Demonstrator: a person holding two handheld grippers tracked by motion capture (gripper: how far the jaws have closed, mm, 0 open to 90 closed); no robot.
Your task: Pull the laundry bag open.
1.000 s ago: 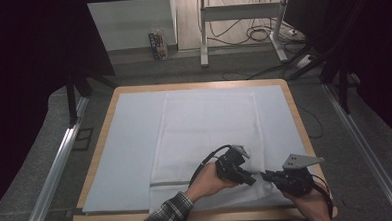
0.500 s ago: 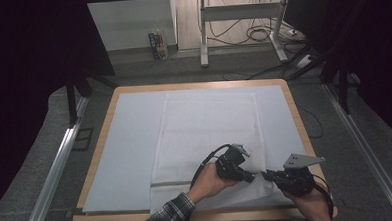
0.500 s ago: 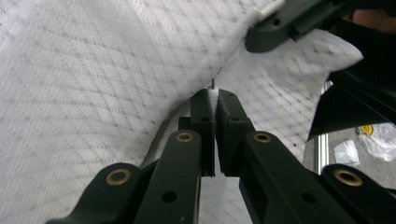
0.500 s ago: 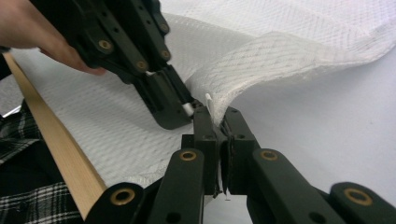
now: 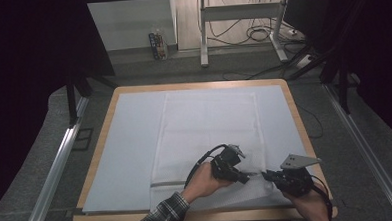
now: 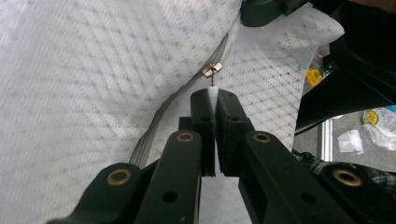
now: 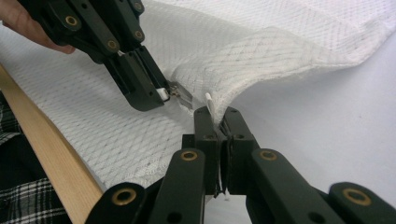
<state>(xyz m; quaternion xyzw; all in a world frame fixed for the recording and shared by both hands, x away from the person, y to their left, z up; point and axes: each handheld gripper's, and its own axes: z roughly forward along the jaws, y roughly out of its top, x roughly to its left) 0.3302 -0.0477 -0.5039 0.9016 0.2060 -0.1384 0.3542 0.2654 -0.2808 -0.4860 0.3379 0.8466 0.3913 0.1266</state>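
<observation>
Here, both tools (image 5: 254,176) at bag (image 5: 209,125) edge.

No text, label, brand, number or sign could be read in any of the views. The small packet (image 5: 157,43) on the floor beyond the bench (image 5: 198,85) carried some printing, but it was too small and blurred to read. The yellow scraps (image 6: 314,75) seen in the left gripper view were also not legible.
</observation>
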